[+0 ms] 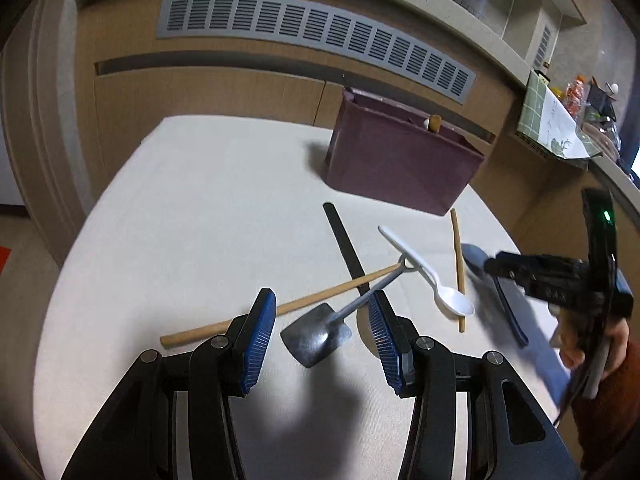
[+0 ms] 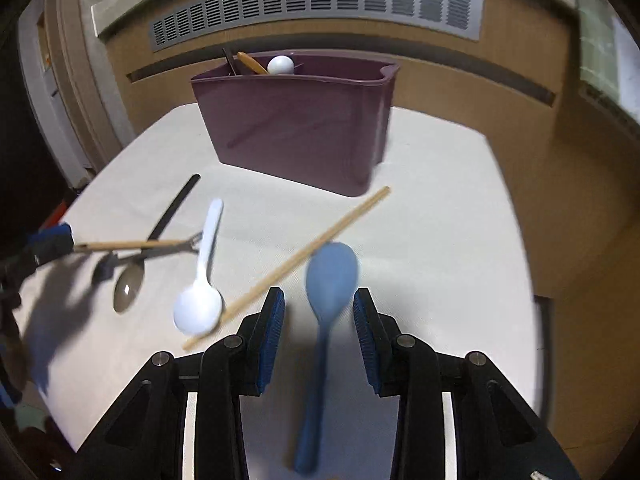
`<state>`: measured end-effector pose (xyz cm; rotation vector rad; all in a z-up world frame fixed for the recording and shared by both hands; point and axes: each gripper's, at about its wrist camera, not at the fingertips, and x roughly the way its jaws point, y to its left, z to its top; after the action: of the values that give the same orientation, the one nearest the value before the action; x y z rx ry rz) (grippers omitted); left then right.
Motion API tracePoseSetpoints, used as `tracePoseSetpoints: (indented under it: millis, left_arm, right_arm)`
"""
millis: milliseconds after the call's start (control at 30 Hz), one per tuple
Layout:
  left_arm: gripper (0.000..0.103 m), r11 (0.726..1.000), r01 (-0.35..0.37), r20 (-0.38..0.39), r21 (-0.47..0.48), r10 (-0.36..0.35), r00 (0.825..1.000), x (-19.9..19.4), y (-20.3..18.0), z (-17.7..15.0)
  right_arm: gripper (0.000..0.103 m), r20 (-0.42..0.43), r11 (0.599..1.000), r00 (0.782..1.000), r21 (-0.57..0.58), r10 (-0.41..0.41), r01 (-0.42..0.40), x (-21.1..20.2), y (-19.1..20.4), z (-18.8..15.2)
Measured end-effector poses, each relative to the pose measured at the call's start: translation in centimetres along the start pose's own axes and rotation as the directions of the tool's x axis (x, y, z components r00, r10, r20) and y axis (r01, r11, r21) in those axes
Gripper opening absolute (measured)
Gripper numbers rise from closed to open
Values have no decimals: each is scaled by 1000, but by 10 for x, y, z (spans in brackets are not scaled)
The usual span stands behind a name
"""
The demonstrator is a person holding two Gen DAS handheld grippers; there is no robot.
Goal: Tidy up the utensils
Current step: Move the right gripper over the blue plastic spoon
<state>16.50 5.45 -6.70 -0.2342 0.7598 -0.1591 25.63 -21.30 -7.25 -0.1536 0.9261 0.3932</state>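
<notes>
Both grippers over loose utensils, jaws apart, nothing held.
Left gripper [image 1: 322,330] straddles metal spoon [image 1: 316,338]: stiff, slick; take mid-handle. Right gripper [image 2: 319,326] straddles blue spoon [image 2: 330,280]: light; pinch neck.

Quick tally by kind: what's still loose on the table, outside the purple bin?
Spoons: 3 (metal spoon, white plastic spoon, blue spoon)
Wooden chopsticks: 2
Black flat strip: 1
Total: 6
</notes>
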Motion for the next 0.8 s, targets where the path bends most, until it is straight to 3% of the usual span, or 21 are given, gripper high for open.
tracePoseSetpoints:
  millis: [233, 367, 433, 467, 533, 600, 800]
  left_arm:
    - [49, 1000, -8, -21, -10, 7, 1000, 5, 3, -3]
    - [49, 1000, -18, -4, -14, 17, 1000, -1, 8, -1]
    - [49, 1000, -20, -4, -13, 20, 1000, -3, 11, -1]
    - [49, 1000, -16, -9, -10, 16, 1000, -3, 13, -2]
    - [49, 1000, 10, -21, -6, -10, 1000, -3, 13, -3]
    - [49, 999, 48, -40, -1, -48, 998, 1, 10, -5]
    - [49, 997, 78, -81, 25, -76, 994, 14, -3, -8]
  right_arm:
    - [32, 18, 995, 999, 90, -39, 37, 13, 4, 32]
    - [32, -35, 984, 996, 155, -81, 86, 48, -7, 55]
    - [23, -83, 982, 992, 158, -92, 104, 65, -7, 59]
    - [22, -83, 981, 991, 154, -106, 117, 67, -6, 58]
    - [11, -59, 985, 990, 107, -131, 136, 60, 4, 54]
    - [4, -40, 992, 993, 64, -110, 112, 50, 13, 46]
    - [2, -79, 995, 992, -1, 100, -100, 18, 37, 5]
